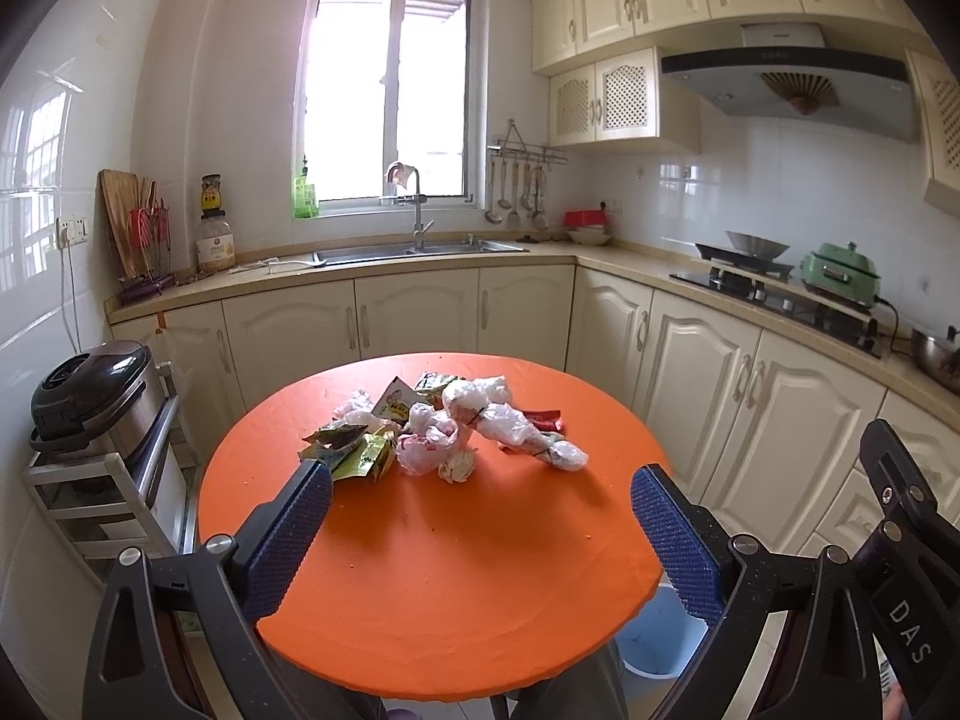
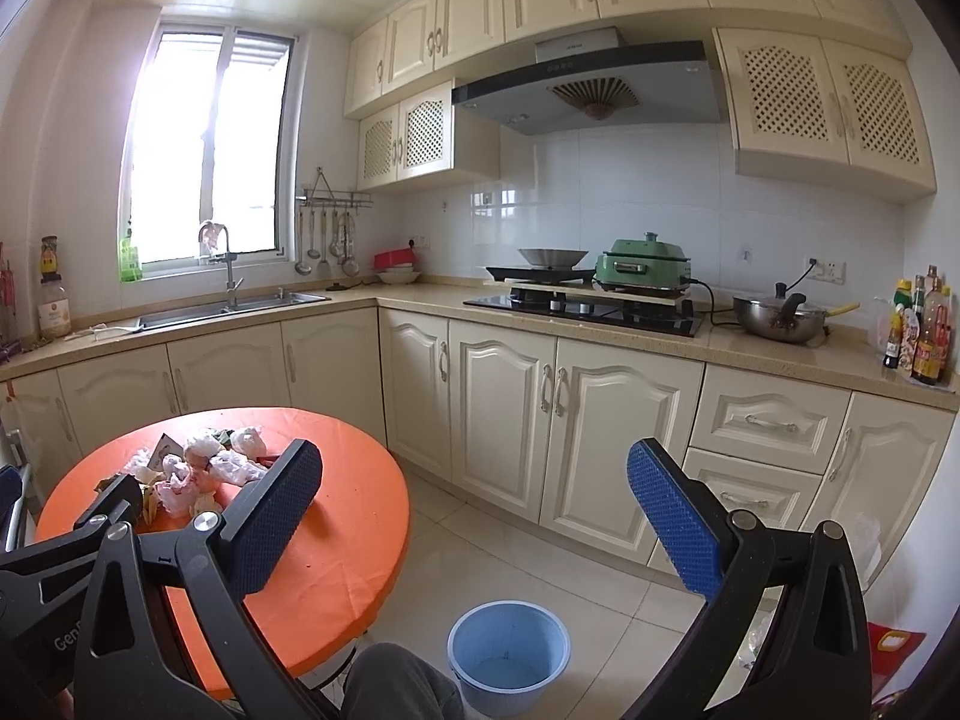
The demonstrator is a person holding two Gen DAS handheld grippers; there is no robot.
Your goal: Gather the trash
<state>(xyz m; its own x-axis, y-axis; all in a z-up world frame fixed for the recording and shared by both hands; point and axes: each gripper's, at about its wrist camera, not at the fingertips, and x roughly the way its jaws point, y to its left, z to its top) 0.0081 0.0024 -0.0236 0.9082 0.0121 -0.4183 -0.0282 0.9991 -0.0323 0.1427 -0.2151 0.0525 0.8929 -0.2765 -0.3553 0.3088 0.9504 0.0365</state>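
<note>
A heap of trash [image 1: 432, 429], crumpled white plastic bags and green and red snack wrappers, lies on the far half of a round orange table [image 1: 456, 588]. It also shows in the right wrist view [image 2: 198, 471]. My left gripper [image 1: 480, 474] is open and empty above the table's near half, just short of the heap. My right gripper [image 2: 474, 462] is open and empty, to the right of the table, above the floor. A light blue bin [image 2: 509, 651] stands on the floor below it, beside the table; its rim shows in the left wrist view [image 1: 660, 642].
Cream kitchen cabinets [image 2: 510, 408] run along the back and right walls, with a sink [image 1: 414, 252] and stove [image 2: 588, 306]. A rice cooker on a rack [image 1: 90, 402] stands left of the table. A person's knee [image 2: 396, 684] is next to the bin.
</note>
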